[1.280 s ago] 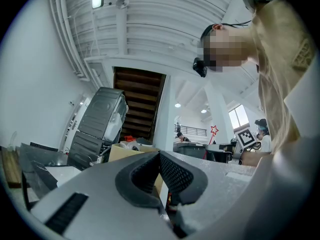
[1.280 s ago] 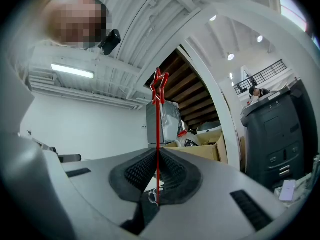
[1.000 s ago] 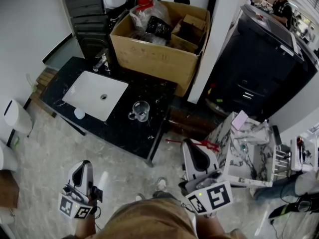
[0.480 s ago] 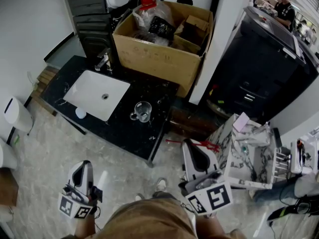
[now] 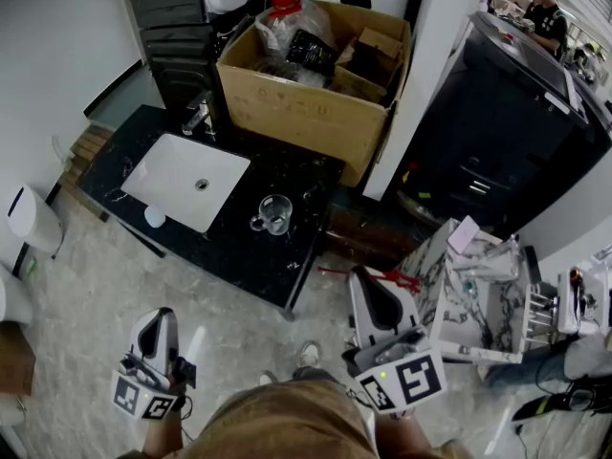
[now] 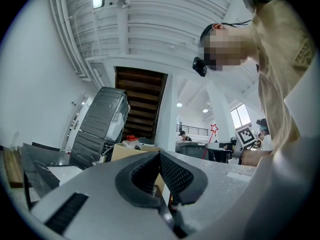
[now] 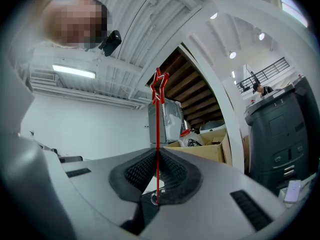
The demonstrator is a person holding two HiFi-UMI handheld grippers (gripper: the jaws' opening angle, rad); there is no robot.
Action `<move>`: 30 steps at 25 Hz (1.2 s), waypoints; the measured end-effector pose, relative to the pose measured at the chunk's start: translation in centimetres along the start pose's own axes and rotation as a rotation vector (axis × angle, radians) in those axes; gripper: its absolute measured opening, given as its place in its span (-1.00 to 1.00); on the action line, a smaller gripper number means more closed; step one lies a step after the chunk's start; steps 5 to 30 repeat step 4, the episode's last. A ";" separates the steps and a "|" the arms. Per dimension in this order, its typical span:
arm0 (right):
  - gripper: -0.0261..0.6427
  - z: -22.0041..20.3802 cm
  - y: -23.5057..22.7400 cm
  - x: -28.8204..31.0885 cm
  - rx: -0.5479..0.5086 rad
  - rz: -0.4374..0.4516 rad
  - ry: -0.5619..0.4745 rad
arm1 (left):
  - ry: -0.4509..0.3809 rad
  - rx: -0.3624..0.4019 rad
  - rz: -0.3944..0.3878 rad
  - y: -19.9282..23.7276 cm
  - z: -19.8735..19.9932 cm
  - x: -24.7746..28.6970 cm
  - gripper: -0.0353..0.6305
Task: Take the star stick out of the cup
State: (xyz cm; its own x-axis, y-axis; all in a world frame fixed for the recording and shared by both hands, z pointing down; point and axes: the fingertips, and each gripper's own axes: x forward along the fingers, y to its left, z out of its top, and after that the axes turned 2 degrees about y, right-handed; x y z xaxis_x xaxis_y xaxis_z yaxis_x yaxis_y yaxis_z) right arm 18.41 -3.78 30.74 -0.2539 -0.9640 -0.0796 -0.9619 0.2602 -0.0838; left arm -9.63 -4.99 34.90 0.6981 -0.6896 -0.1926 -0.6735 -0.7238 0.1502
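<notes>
The red star stick [image 5: 368, 275] is clamped between the jaws of my right gripper [image 5: 361, 277], low in the head view and off the counter's front edge. In the right gripper view the stick [image 7: 158, 134] stands upright between the pads, its star [image 7: 160, 81] above my right gripper [image 7: 157, 153]. The clear glass cup [image 5: 273, 213] stands on the black counter [image 5: 239, 256], with nothing in it, well ahead of both grippers. My left gripper [image 5: 159, 333] hangs at the lower left, shut and holding nothing; its jaws meet in the left gripper view [image 6: 159, 155].
A white sink basin [image 5: 186, 180] with a tap is set in the counter left of the cup. Behind stands a big cardboard box [image 5: 306, 103] of clutter. A black cabinet [image 5: 497, 132] and a marble-patterned stand [image 5: 478, 285] are at the right. A person [image 5: 540, 8] stands far back.
</notes>
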 end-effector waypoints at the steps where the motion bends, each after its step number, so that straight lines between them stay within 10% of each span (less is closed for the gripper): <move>1: -0.90 0.0 0.0 0.1 0.000 0.000 0.000 | -0.001 0.000 0.000 0.0 0.0 0.0 -0.89; 30: -0.90 -0.2 0.0 0.3 -0.004 0.000 0.001 | -0.004 0.001 -0.001 0.2 0.0 0.2 -0.89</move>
